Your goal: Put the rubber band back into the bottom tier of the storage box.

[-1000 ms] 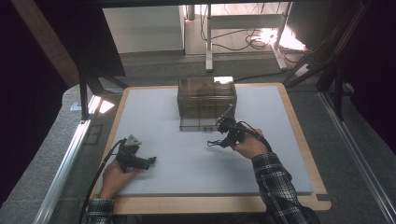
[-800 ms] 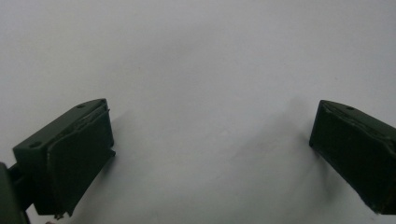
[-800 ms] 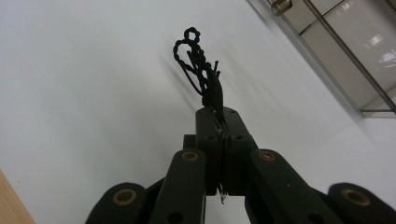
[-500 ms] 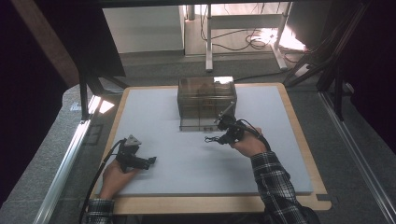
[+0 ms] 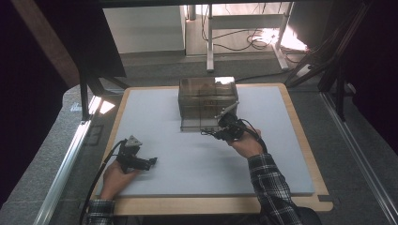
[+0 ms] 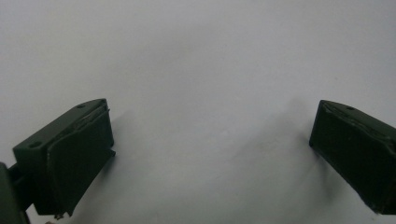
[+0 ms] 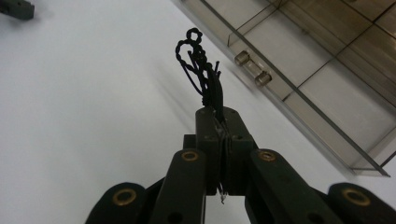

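At the near left of the table, the person's left hand rests on the white mat and holds the left hand-held gripper, a grey three-cornered plate on top of it and a cable trailing back toward the near edge; in the left gripper view its two black jaws stand wide apart with nothing between them, bare white mat beyond; farther in and to the right, the person's right hand, in a plaid sleeve, holds the right hand-held gripper near the middle of the mat, pointing left; in the right gripper view its jaws are pressed together on a bundle of thin black twisted wire, whose looped end sticks out past the jaw tips above the mat; just beyond the right hand-held gripper stands a clear brownish plastic organizer box with divided compartments, at the far middle of the mat; a small clear cylindrical latch sits on its near wall in the right gripper view; beyond the table, on the floor, are metal frame legs and loose cables.
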`<state>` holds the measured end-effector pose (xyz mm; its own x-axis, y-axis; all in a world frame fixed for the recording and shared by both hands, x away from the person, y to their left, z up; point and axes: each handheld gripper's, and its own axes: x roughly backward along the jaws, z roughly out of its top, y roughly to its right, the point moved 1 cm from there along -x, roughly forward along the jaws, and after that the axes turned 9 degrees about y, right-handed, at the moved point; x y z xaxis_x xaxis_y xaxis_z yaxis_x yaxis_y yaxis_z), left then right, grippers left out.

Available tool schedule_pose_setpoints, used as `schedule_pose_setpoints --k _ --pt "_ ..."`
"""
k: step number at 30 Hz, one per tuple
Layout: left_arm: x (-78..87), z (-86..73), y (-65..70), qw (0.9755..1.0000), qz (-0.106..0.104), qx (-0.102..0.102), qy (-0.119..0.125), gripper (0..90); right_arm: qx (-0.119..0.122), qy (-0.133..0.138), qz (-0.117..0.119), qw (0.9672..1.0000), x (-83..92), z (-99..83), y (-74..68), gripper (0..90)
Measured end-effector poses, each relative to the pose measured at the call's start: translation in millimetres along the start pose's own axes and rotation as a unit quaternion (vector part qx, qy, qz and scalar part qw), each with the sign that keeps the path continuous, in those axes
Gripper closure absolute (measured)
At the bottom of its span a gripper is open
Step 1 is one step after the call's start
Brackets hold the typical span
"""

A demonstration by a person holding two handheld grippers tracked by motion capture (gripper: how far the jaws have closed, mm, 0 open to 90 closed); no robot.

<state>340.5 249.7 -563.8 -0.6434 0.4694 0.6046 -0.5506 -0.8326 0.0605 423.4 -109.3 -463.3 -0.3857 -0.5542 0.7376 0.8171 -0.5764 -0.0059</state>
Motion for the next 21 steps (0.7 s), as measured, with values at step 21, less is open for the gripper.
schedule_pose_setpoints --k 21 --pt "0.0 0.0 0.0 1.0 0.0 0.0 0.0 0.0 -0.008 0.046 -0.018 0.9988 -14.8 4.1 0.0 86.1"
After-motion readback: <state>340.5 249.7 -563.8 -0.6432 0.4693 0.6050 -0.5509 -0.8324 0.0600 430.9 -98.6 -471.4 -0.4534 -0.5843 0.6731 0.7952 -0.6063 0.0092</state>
